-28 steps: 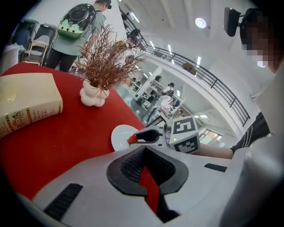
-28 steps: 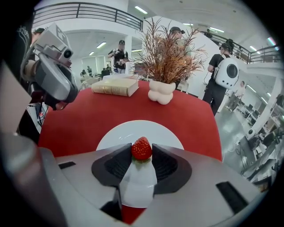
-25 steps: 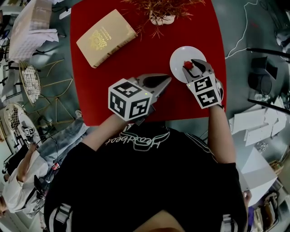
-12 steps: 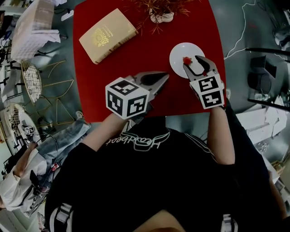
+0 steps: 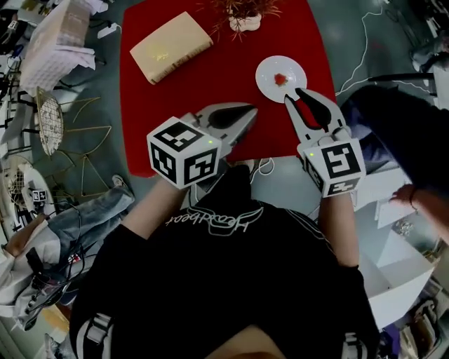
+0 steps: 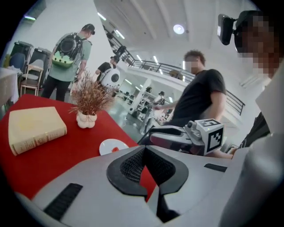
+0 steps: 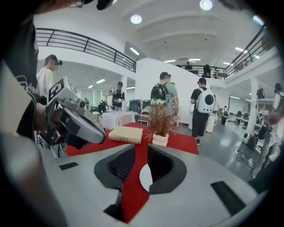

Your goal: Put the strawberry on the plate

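Nearest the person, the left gripper [image 5: 252, 109] hangs over the near edge of the square red table [image 5: 210, 91], pointing toward 2 o'clock. In the left gripper view its tips [image 6: 144, 148] meet, with nothing between the black pads. At 3 o'clock from it, the right gripper [image 5: 293, 96] points toward 11 o'clock. Its jaws have just been closing and now stand a narrow gap apart. In the right gripper view [image 7: 141, 146] only red tabletop and a slice of plate show through that gap, so it holds nothing.

In the head view the right gripper's tips overlap the 5 o'clock rim of the small round white plate [image 5: 269, 69]. The small red strawberry [image 5: 280, 78] lies on that plate, near its middle and apart from the jaws. The left gripper view also shows the plate [image 6: 106, 144] with the strawberry [image 6: 115, 149] on it.

Farther off, at 10 o'clock from the plate, a thick cream hardback book [image 5: 170, 45] lies flat and askew. At 12 o'clock, on the far edge, stands a reddish dried plant in a white lobed pot [image 5: 245, 21].
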`<state>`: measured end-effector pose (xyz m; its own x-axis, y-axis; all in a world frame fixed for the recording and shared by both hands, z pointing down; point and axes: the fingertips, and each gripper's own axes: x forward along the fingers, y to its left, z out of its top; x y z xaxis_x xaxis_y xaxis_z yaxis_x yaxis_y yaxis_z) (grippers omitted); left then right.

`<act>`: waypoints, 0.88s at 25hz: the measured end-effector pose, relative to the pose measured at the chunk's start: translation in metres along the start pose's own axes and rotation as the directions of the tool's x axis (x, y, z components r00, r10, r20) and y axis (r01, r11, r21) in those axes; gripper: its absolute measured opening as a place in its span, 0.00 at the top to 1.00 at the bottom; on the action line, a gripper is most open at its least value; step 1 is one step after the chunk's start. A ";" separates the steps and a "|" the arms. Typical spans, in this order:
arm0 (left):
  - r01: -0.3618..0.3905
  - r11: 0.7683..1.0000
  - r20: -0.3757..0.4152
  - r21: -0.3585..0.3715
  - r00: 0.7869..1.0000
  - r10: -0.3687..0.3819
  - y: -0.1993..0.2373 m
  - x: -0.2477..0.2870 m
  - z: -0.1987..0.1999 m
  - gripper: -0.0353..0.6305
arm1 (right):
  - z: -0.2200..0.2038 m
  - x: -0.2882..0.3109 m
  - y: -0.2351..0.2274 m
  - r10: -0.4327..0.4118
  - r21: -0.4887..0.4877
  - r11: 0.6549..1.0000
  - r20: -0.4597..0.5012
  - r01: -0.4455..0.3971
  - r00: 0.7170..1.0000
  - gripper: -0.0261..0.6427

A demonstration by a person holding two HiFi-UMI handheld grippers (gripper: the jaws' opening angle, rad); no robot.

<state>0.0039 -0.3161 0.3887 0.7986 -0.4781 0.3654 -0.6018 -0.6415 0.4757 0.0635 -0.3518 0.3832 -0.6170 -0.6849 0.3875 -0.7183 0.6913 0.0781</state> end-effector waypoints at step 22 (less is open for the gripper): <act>0.042 0.985 0.162 0.170 0.984 -0.070 -0.275 -0.115 -0.099 0.94 | -0.024 -0.312 0.183 0.172 0.158 0.965 0.226 -0.210 0.959 0.94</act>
<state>0.0771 -0.0256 0.2946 0.8295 -0.5229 0.1963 -0.5575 -0.7538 0.3477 0.1322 -0.0062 0.2991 -0.7878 -0.5898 0.1773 -0.6140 0.7746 -0.1514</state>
